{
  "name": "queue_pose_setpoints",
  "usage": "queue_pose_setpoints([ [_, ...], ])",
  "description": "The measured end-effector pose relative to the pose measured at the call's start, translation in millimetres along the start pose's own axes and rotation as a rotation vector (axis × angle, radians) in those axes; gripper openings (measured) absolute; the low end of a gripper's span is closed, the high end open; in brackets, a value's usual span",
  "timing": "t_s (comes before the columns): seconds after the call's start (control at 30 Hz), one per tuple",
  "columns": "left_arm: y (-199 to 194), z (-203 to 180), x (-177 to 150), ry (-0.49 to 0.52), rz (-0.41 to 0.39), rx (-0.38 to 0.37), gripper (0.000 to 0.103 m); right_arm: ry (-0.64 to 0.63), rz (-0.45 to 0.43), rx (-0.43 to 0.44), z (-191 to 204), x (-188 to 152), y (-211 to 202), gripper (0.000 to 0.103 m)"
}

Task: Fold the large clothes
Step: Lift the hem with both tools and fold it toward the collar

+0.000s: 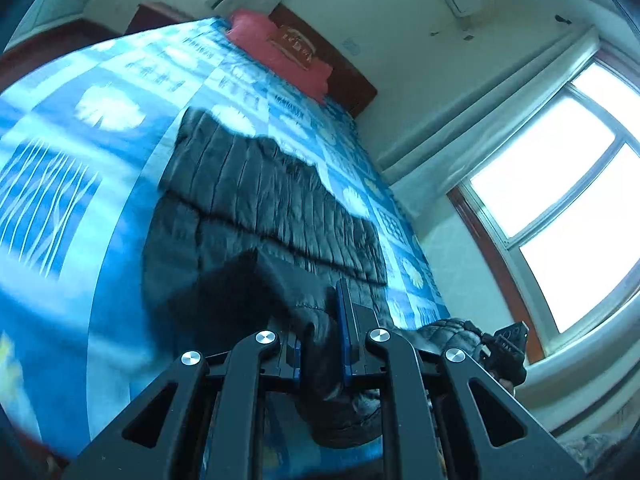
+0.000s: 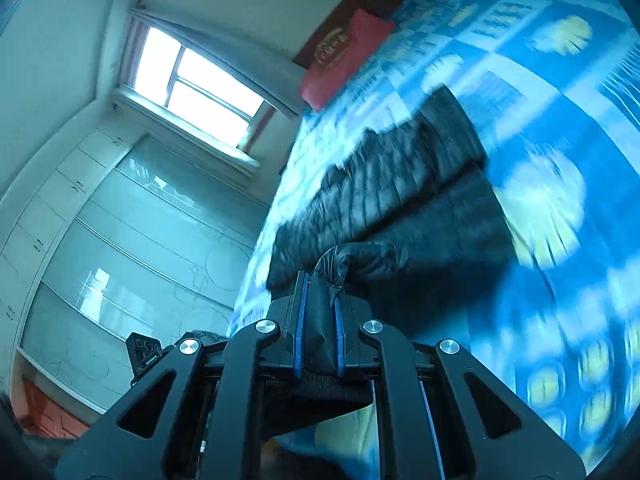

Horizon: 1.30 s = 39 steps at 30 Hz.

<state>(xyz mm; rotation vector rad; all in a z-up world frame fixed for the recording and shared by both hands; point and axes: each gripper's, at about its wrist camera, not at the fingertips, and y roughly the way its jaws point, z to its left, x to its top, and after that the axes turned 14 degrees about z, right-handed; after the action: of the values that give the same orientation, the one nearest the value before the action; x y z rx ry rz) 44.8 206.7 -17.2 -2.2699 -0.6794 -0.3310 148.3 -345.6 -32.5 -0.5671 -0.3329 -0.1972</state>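
Bed (image 1: 60, 240), blue patterned sheet, fills most of both views; red pillow (image 1: 280, 52) at the headboard end. Black quilted down jacket (image 1: 256, 192) lies spread on the sheet, its near edge lifted off the bed. Left gripper (image 1: 320, 336): jaws pinched narrow on a bunch of jacket fabric. Right gripper (image 2: 320, 320): likewise clamped narrow on the jacket's edge (image 2: 400, 216). Both views motion-blurred.

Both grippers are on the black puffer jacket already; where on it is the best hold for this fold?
The near edge, where both are clamped now. The left gripper and right gripper each pinch the black puffer jacket there, coming from the foot of the bed. The jacket lies flat lengthwise, so two spread holds should keep that edge straight.
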Motion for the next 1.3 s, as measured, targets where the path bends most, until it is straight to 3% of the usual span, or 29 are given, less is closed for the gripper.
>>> queue_pose_setpoints([
  [0.23, 57.8, 33.0, 98.9, -0.011, 0.025, 0.015, 0.014, 0.085, 0.009, -0.006, -38.2, 96.2, 72.4, 0.012],
  [0.4, 113.8, 73.0, 144.3, -0.071, 0.087, 0.067, 0.014, 0.198, 0.042, -0.037, -82.7, 125.7, 127.9, 0.012],
  [0.6, 164.5, 110.2, 160.4, -0.104, 0.152, 0.137, 0.014, 0.266, 0.076, -0.085, -121.0, 140.1, 168.8, 0.012],
  [0.67, 174.1, 119.9, 160.4, -0.121, 0.157, 0.13, 0.014, 0.277, 0.074, -0.076, -127.6, 140.7, 174.3, 0.012],
  [1.03, 162.6, 107.2, 155.7, -0.096, 0.116, 0.122, 0.016, 0.281, 0.046, -0.063, -125.7, 132.0, 165.2, 0.016],
  [1.13, 154.5, 106.5, 155.8, -0.138, 0.098, 0.104, 0.022, 0.298, 0.023, -0.051, -123.7, 131.0, 159.3, 0.025],
  [1.23, 141.5, 105.3, 153.3, -0.179, 0.078, 0.058, 0.036, 0.301, 0.007, -0.046, -117.4, 127.2, 144.3, 0.036],
  [1.3, 132.2, 103.8, 151.2, -0.201, 0.06, 0.021, 0.058, 0.287, -0.016, -0.043, -111.4, 121.9, 131.9, 0.053],
])
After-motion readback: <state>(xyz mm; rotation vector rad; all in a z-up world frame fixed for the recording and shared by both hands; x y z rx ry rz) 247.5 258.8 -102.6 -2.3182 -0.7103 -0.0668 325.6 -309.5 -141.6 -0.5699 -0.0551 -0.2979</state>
